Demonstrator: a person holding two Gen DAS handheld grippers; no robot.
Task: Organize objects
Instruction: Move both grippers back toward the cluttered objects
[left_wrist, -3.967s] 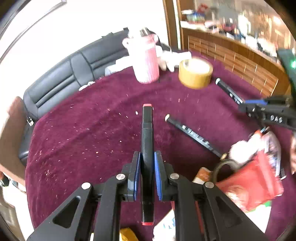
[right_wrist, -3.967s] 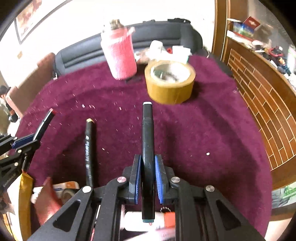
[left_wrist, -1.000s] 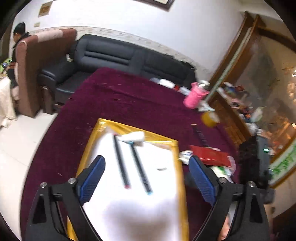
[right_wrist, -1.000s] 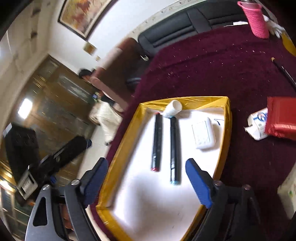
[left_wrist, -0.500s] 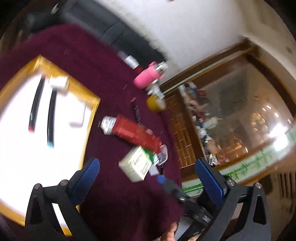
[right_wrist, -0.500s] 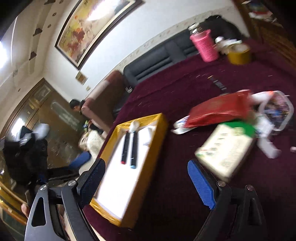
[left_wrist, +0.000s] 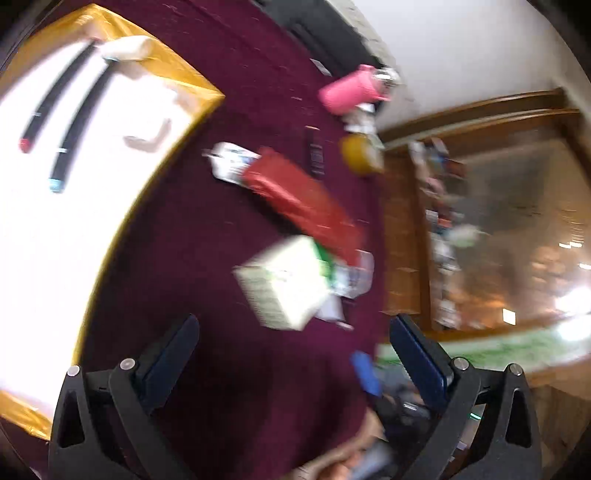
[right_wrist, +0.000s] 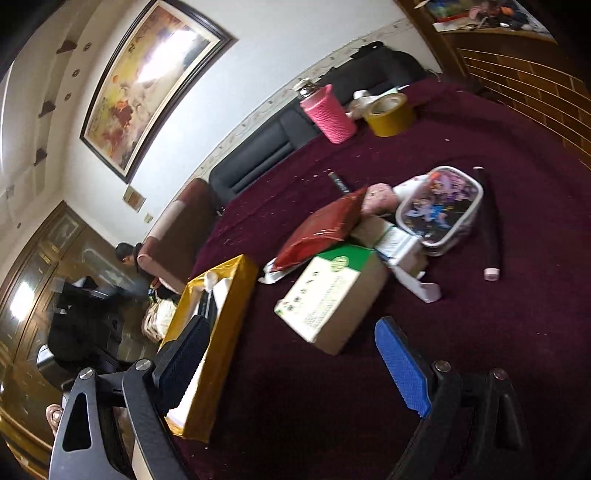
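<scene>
Left gripper (left_wrist: 295, 350) hanging wide open, gripping nothing, over maroon tablecloth (left_wrist: 207, 243). Right gripper (right_wrist: 295, 354) likewise gaping, empty. Two black markers (left_wrist: 55, 110) lying side by side in gold-rimmed white tray (left_wrist: 184, 77) (left view blurred). Green-white box (right_wrist: 328, 291) sitting just beside tray, red pouch (right_wrist: 321, 229) leaning on it.

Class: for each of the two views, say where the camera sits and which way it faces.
Left wrist: on the left gripper, jaws open, facing across the table at the tray and box.
Right wrist: on the right gripper, jaws open, facing the box and sofa.
Shared: tray, box, red pouch.
</scene>
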